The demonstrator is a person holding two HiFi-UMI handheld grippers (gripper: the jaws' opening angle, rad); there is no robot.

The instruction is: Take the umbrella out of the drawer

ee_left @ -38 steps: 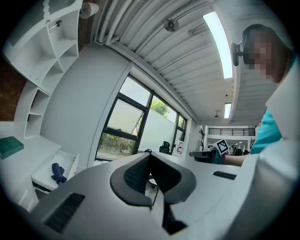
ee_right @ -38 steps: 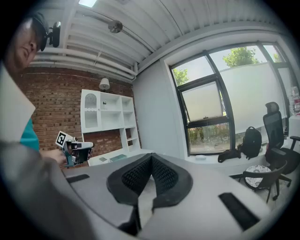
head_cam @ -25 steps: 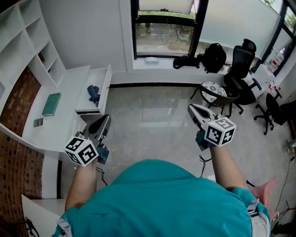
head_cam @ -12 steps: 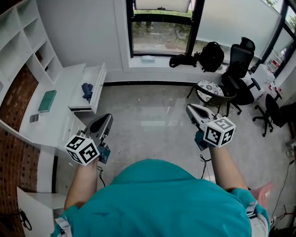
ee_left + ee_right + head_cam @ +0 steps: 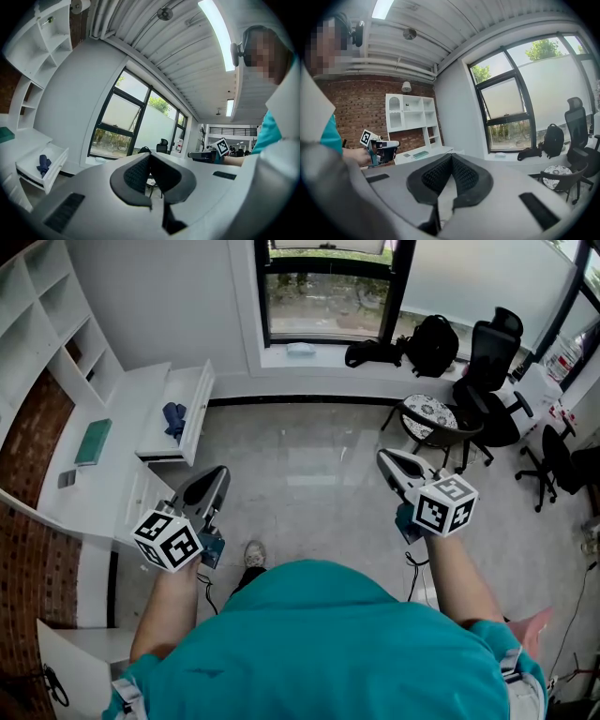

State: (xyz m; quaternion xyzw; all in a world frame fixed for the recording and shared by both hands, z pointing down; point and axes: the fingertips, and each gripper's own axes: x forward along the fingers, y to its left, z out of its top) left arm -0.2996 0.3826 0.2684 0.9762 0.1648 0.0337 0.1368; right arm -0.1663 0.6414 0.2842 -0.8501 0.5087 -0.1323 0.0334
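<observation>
A folded dark-blue umbrella (image 5: 173,420) lies in the open white drawer (image 5: 199,404) of the desk at the left wall. It also shows in the left gripper view as the umbrella (image 5: 43,164) in the drawer (image 5: 52,174), far off at lower left. My left gripper (image 5: 214,479) is held in front of me, well short of the drawer, jaws shut and empty. My right gripper (image 5: 386,461) is off to the right over the floor, also shut with nothing in it. The left gripper (image 5: 380,149) appears in the right gripper view.
A green book (image 5: 93,442) and a small dark device (image 5: 66,479) lie on the white desk (image 5: 131,418). White shelves (image 5: 47,324) rise above it. A round stool (image 5: 433,418), office chairs (image 5: 492,362) and a backpack (image 5: 433,345) stand at the right by the window.
The desk and drawer have drifted slightly left and up in the head view, and a shoe now shows under the person's torso. Both grippers stay shut and empty.
</observation>
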